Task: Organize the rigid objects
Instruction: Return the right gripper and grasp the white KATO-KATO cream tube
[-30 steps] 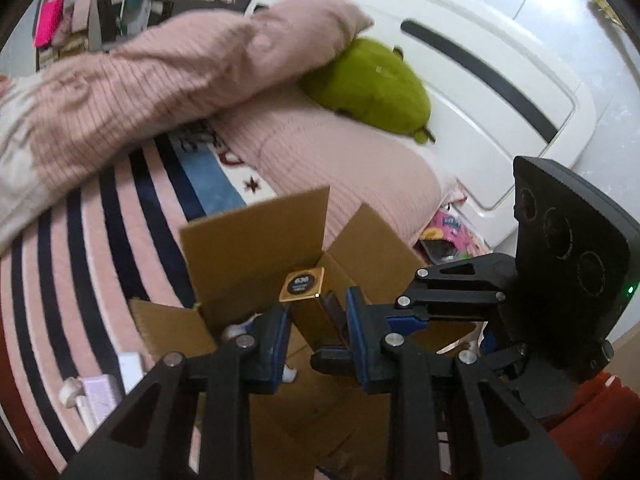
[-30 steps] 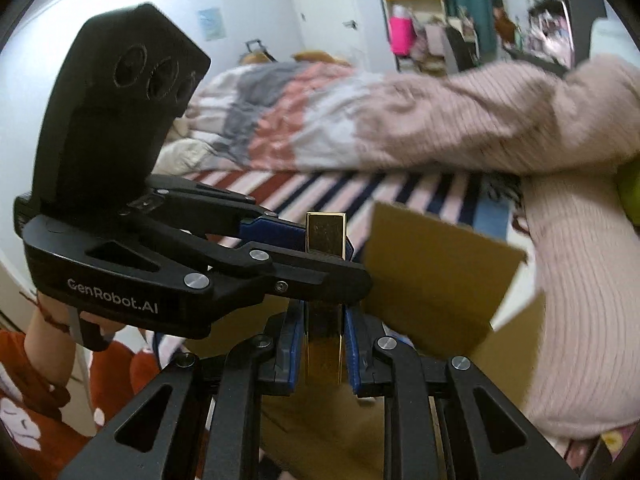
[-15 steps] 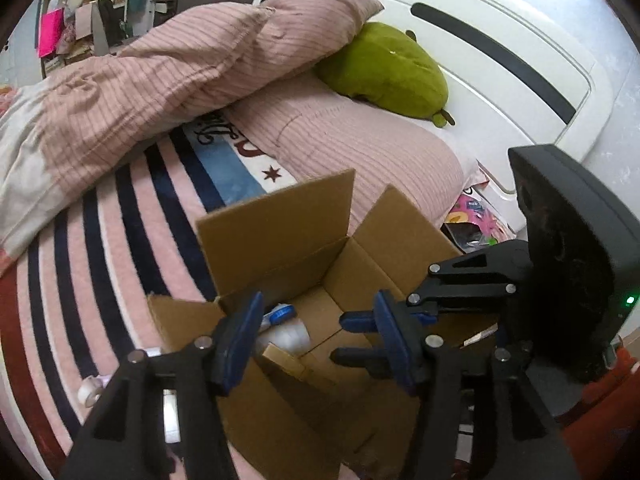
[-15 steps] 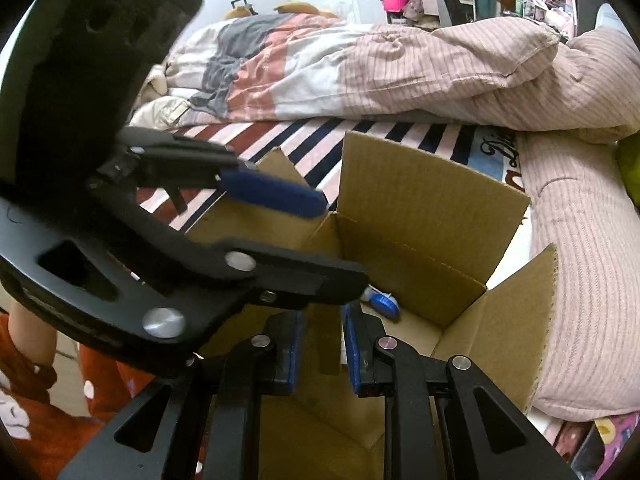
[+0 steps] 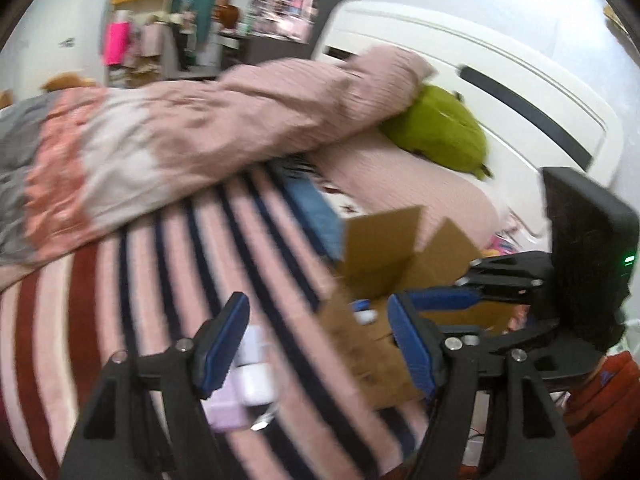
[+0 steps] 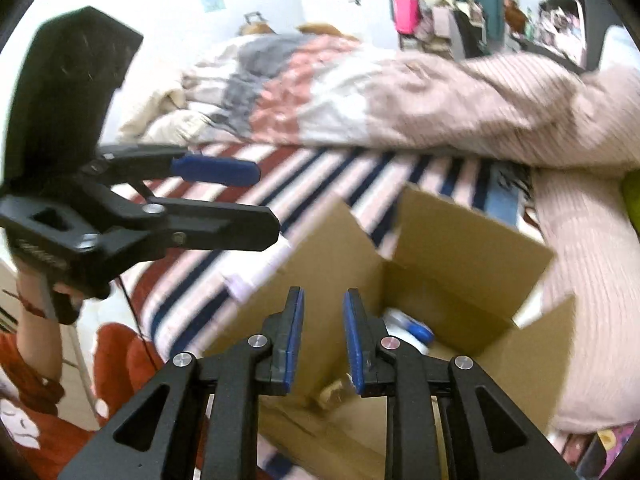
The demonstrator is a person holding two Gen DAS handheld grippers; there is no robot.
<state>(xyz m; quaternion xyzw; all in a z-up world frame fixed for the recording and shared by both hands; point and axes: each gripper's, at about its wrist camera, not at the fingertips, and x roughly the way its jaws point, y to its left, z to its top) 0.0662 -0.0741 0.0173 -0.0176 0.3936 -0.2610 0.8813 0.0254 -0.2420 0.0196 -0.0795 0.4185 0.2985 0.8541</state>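
Note:
An open cardboard box [image 6: 460, 248] sits on the striped bed; it also shows in the left wrist view [image 5: 384, 248]. Inside lie a blue-and-white item [image 6: 412, 330] and a tan piece [image 6: 332, 392] near the front wall. My right gripper [image 6: 322, 340] hangs over the box's near edge, jaws slightly apart and empty. My left gripper [image 5: 320, 340] is wide open and empty, left of the box, above small white and lilac boxes [image 5: 248, 380] lying on the blanket. The frames are motion-blurred.
A pink quilt [image 5: 200, 128] is heaped across the bed. A green plush [image 5: 440, 136] lies against the white headboard [image 5: 500, 72]. The striped blanket [image 5: 120, 300] spreads left of the box. Cluttered shelves stand at the back.
The gold box that both grippers held a second ago is out of them and down in the carton. My left gripper opened wide and swung left; my right gripper opened slightly.

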